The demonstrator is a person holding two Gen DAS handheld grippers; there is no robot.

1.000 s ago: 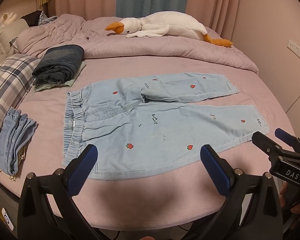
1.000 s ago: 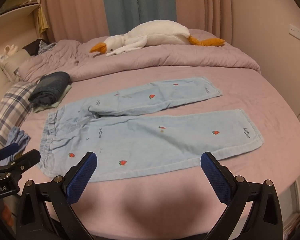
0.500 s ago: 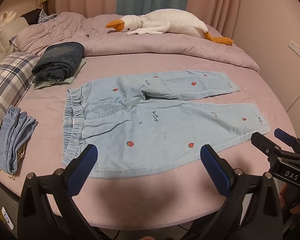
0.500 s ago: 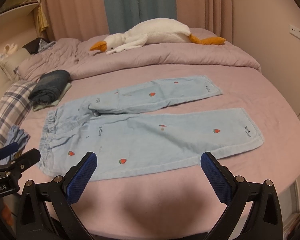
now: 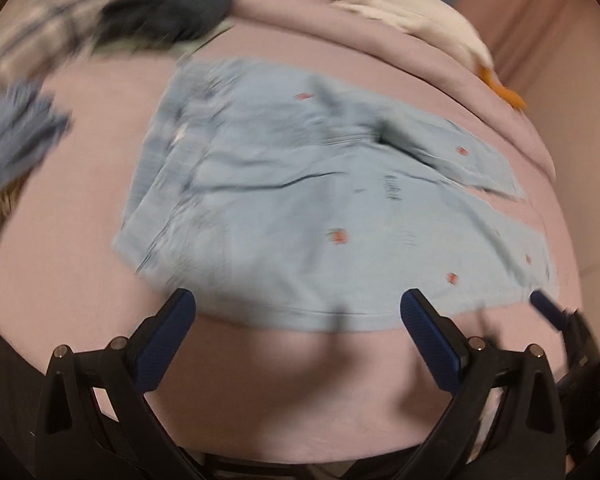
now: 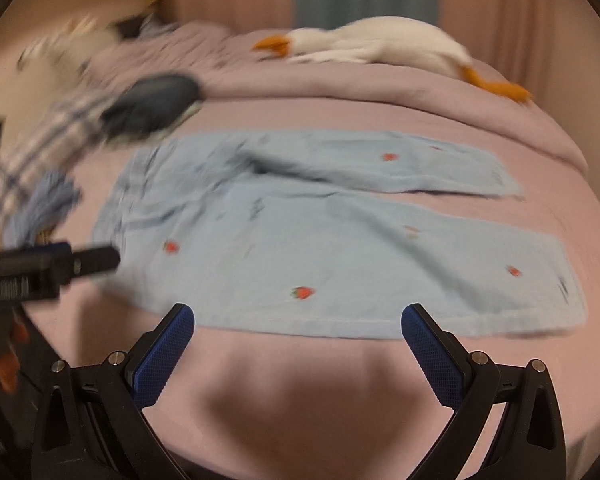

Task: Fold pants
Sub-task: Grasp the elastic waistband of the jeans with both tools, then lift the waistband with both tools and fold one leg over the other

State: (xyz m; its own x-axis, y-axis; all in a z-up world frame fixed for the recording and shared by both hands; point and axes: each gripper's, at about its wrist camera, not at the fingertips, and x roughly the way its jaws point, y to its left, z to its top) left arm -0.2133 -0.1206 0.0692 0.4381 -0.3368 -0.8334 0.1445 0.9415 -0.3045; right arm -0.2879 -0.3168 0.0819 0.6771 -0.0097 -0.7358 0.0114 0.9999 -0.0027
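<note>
The pants [image 6: 340, 240] lie flat and unfolded on the bed [image 6: 300, 392], waistband toward the left and both legs stretched to the right, the far leg angled a little away from the near one. Both views are blurred. The left tool [image 5: 298, 312] hangs just short of the near hem with its fingers spread wide and nothing between them; the right tool [image 6: 298, 324] is likewise spread and empty at the near edge of the near leg. By my reading, this is the approach before the first fold. The next move calls for pinching the near edge at two places, then carrying it over onto the far leg.
</note>
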